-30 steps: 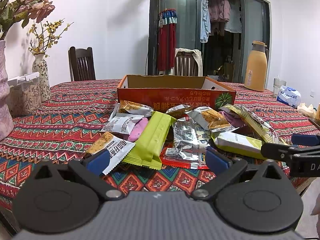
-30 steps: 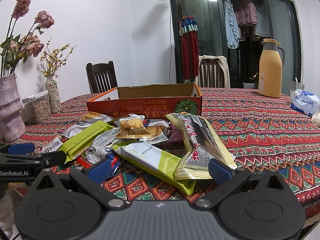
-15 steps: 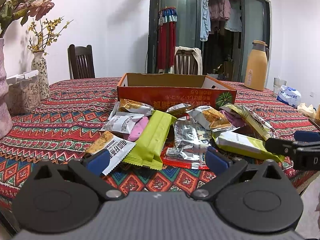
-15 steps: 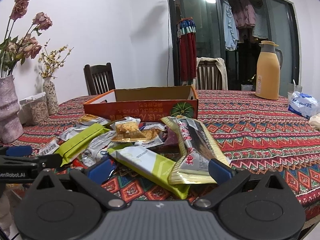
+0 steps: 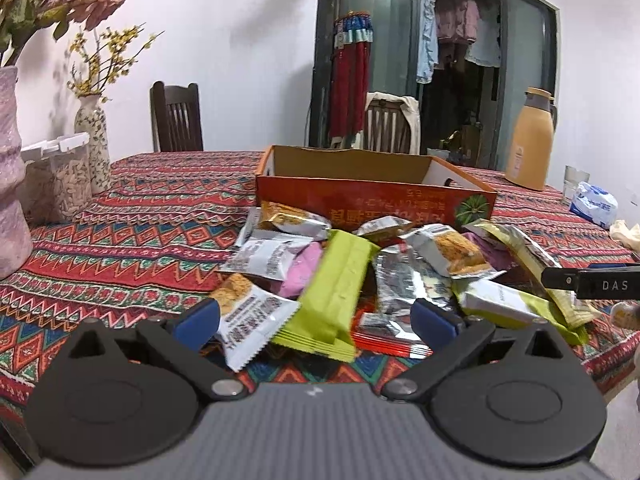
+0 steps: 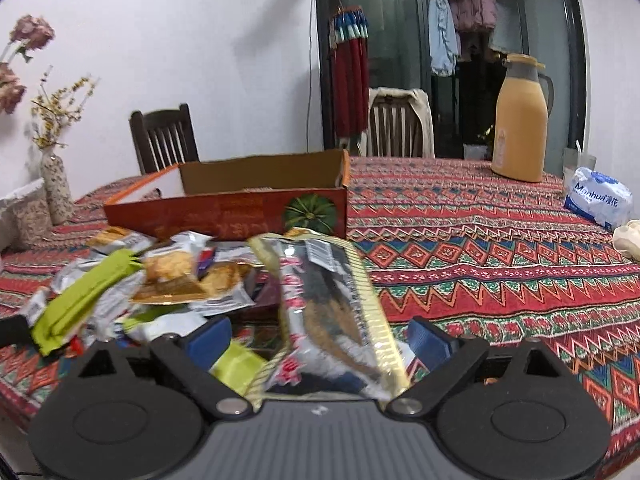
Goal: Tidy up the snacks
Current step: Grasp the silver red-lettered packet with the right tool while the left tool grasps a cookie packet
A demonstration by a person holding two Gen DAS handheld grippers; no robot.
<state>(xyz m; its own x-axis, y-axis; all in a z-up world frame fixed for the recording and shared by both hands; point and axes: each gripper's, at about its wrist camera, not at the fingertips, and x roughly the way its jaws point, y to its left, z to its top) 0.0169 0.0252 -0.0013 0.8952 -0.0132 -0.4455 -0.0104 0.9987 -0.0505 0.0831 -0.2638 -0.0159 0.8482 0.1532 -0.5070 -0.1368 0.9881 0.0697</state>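
A pile of wrapped snacks lies on the patterned tablecloth in front of an open orange cardboard box. A long green pack and a white-and-orange pack lie just ahead of my left gripper, which is open and empty. My right gripper is open, and a long gold-edged fish snack pack lies between its fingers, untouched by the pads. A white-and-green bar lies to the right in the left wrist view.
A tan thermos, a glass and a white tissue pack stand at the table's far right. Vases and a clear container stand on the left. Wooden chairs are behind the table.
My right gripper has moved forward over the pile, so the gold-edged pack now sits between its fingers. My left gripper has barely moved.
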